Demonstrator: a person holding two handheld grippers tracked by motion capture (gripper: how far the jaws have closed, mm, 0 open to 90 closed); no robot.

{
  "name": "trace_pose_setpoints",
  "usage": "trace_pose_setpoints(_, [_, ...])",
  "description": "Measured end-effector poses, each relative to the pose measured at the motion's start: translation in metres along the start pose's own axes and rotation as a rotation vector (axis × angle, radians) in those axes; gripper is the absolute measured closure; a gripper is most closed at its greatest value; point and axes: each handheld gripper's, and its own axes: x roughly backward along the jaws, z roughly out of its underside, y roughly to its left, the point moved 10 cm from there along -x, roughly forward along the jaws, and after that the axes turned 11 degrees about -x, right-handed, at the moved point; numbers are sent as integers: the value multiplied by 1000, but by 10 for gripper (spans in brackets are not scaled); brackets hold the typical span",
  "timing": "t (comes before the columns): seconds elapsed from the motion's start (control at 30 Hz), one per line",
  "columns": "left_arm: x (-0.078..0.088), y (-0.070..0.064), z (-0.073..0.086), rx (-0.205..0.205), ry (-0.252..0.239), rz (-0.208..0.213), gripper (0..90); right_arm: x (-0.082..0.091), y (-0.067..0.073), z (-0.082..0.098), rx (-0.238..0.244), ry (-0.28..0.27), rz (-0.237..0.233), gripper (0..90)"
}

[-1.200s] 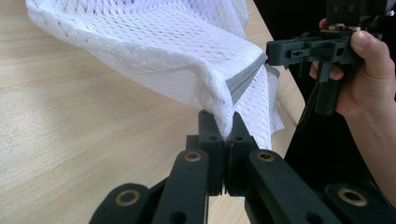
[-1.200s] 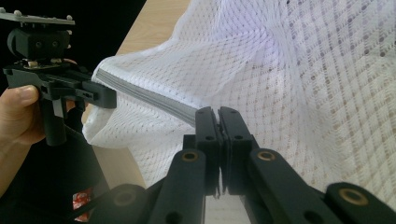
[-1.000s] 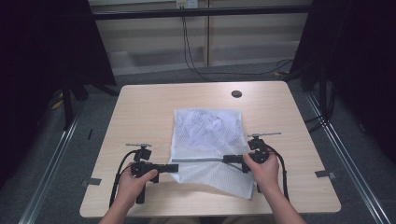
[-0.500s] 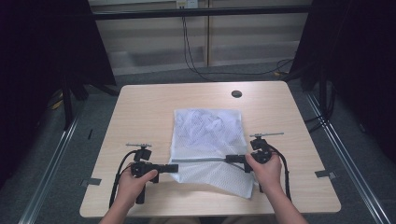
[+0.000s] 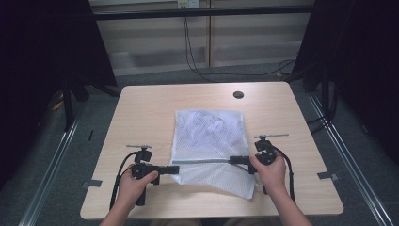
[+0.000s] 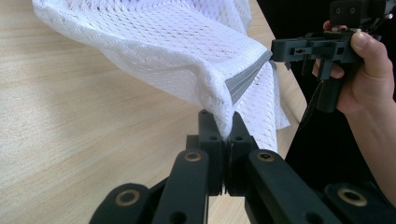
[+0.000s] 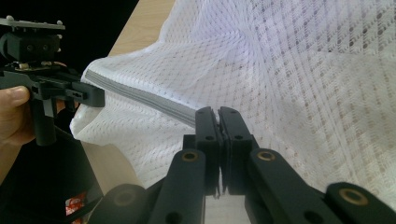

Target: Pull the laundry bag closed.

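A white mesh laundry bag (image 5: 209, 136) lies on the wooden table (image 5: 146, 113), with a grey zipper band (image 5: 202, 161) across its near part. My left gripper (image 5: 175, 168) is shut on the left end of that band; its own view has the mesh (image 6: 187, 51) pinched between the jaws (image 6: 227, 126). My right gripper (image 5: 234, 160) is shut on the band's right end, the grey zipper (image 7: 140, 95) running into its closed jaws (image 7: 218, 114). The band is pulled taut and lifted slightly between the two grippers. Something pale sits inside the bag.
A small dark round disc (image 5: 238, 94) sits in the tabletop at the far right. Cables (image 5: 188, 42) hang by the wall behind the table. Dark curtains flank both sides. Tape marks (image 5: 326, 175) sit at the table's near edges.
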Motion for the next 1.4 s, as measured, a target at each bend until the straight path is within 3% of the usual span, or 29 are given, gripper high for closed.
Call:
trace_pose_setpoints(1.07, [0,2,2,-10,11,-9,887,8,-7,-1,-4,-5,15,873])
trace_pose_setpoints(1.4, [1,2,3,0,11,-9,887,21,-19,0,-14,-18,39,873])
